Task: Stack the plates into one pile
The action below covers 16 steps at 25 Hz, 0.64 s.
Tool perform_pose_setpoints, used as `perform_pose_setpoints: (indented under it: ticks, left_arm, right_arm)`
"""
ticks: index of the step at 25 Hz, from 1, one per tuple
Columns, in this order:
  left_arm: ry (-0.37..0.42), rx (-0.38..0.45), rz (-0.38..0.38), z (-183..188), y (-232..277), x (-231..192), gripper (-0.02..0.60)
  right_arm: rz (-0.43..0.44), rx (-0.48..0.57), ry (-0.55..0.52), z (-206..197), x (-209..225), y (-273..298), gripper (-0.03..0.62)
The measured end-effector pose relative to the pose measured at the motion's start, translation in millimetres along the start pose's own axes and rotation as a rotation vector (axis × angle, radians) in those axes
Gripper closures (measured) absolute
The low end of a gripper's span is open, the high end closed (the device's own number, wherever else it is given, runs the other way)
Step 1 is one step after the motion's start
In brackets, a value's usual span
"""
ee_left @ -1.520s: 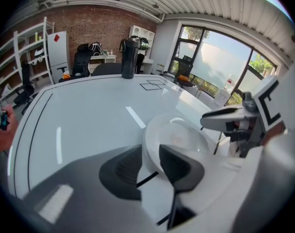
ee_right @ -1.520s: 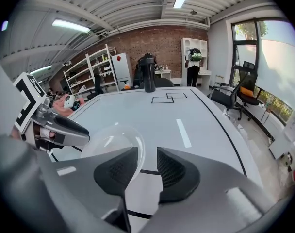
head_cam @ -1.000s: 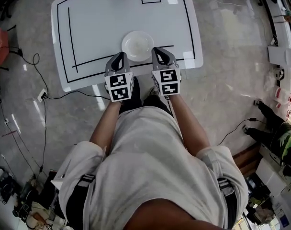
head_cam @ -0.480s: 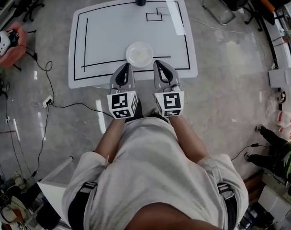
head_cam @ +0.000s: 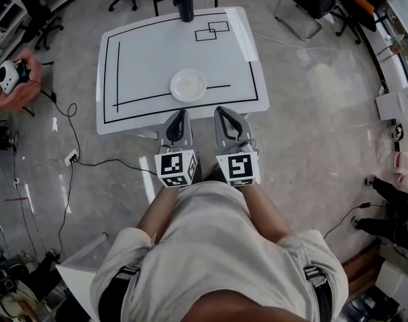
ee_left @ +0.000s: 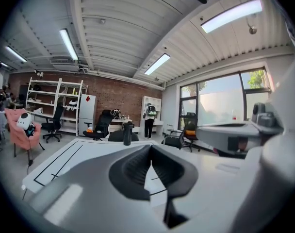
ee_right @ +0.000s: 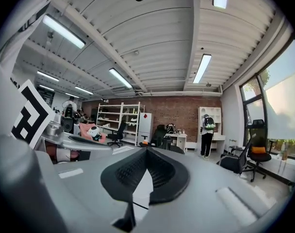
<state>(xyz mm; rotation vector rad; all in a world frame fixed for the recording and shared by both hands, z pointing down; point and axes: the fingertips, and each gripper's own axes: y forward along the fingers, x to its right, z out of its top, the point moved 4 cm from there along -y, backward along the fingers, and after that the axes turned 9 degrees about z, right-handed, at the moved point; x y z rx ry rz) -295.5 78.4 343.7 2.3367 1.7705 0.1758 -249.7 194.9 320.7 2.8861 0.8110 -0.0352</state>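
A white pile of plates (head_cam: pixel 188 84) sits near the front middle of the white table (head_cam: pixel 143 52) in the head view. My left gripper (head_cam: pixel 179 117) and right gripper (head_cam: pixel 221 113) hang side by side in front of the table's near edge, short of the plates. Both are shut with nothing between the pads. In the left gripper view the closed left gripper (ee_left: pixel 150 147) points nearly level across the table; in the right gripper view the closed right gripper (ee_right: pixel 146 151) does the same. The plates are hidden behind the jaws in both gripper views.
A dark bottle (head_cam: pixel 184 9) stands at the table's far edge, also seen as the bottle (ee_left: pixel 127 133). Black lines mark the tabletop. Office chairs (head_cam: pixel 304 2) stand beyond the table, cables (head_cam: pixel 66 153) run over the floor at left, and a person (ee_right: pixel 206 135) stands far off.
Both grippers have drawn back from beside the plates to in front of the table's near edge and have risen. The head view has shifted, showing more of the table's far side.
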Motion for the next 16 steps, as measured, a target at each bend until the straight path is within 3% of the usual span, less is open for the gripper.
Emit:
perform_pose_setpoints:
  ticks: [10, 16]
  left_arm:
    - [0.050, -0.035, -0.036, -14.1, -16.5, 14.8, 0.580]
    - [0.073, -0.047, -0.060, -20.2, -6.4, 28.5, 0.580]
  right_arm:
    - [0.023, -0.002, 0.062, -18.4, -8.1, -19.2, 0.594]
    - [-0.011, -0.006, 0.052, -26.9, 9.7, -20.1, 0.594]
